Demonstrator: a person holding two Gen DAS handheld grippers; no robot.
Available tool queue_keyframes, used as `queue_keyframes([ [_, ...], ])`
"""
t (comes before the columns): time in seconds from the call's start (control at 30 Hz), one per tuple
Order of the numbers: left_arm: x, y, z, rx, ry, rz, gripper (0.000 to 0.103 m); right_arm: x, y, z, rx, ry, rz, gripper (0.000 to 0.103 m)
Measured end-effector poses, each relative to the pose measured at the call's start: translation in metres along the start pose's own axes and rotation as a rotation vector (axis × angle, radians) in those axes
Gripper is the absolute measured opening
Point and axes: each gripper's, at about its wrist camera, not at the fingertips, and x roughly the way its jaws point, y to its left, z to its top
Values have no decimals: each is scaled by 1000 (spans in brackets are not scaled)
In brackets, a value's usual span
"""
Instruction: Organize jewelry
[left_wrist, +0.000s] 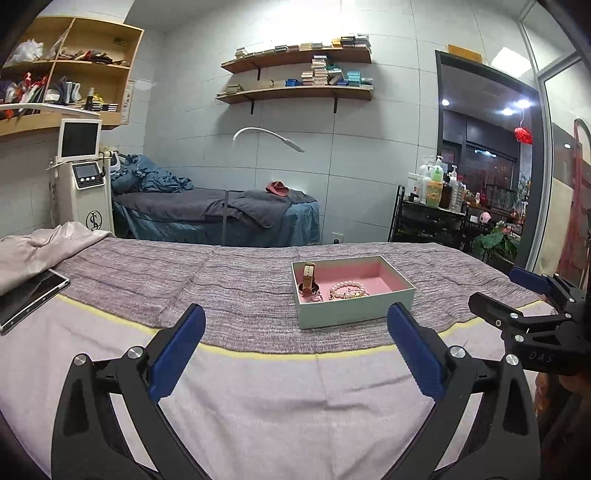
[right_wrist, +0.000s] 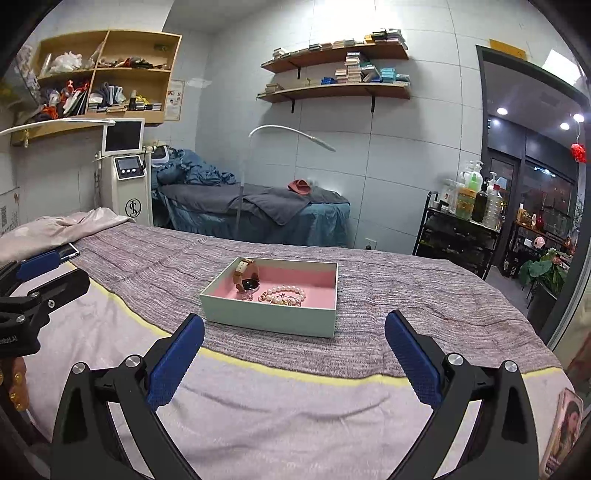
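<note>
1. Grippers first: the left hand-held gripper (left_wrist: 295, 339) has its blue pads spread wide with nothing between them, and it hangs over the pale near part of the bed (left_wrist: 258, 406), well short of the box.
2. The right hand-held gripper (right_wrist: 293, 341) is spread just as wide and just as empty. It sits beside the left one, and each shows at the edge of the other's view.
3. Beyond both lies the box (right_wrist: 266, 314), a pale green open tray with a pink lining, resting on the striped grey blanket (right_wrist: 406, 295) past the yellow band.
4. Inside the box, the watch (right_wrist: 245, 275) with a tan strap stands at the left end. The pearl bracelet (right_wrist: 290, 291) lies near the middle, and a small gold piece (right_wrist: 280, 301) touches it. What that piece is I cannot tell.
5. Nothing else that looks like jewelry shows loose on the blanket. A phone (left_wrist: 29, 299) lies far off to the left, apart from the box.
6. Step in hand, as I judge it: both grippers are clear of the box with every piece inside, so the sorting looks finished or nearly so.
7. If anything remains, the next move calls for a forward reach down into the box. A narrow pinch would suit the small pieces, with care not to snag the pearls against the gold piece.
</note>
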Motion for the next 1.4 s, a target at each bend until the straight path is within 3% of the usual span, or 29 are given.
queue_keyframes([
  [0.17,-55,-3,-10,-5,-73,90,97,-50,0,-19,47,-48,-53,96],
  [0.3,-75,-2,-17,-35,-85,75,97,-79,-3,-28,103,-79,-71,96],
  [0.47,-81,-11,-25,-4,-68,66,97,-95,-3,-29,103,-117,-105,96],
  [0.63,-92,-15,-25,-6,-106,58,97,-105,-3,-32,108,-142,-99,96],
  [1.4,-88,-19,-25,-19,-94,44,97,-110,2,-37,117,-138,-83,96],
])
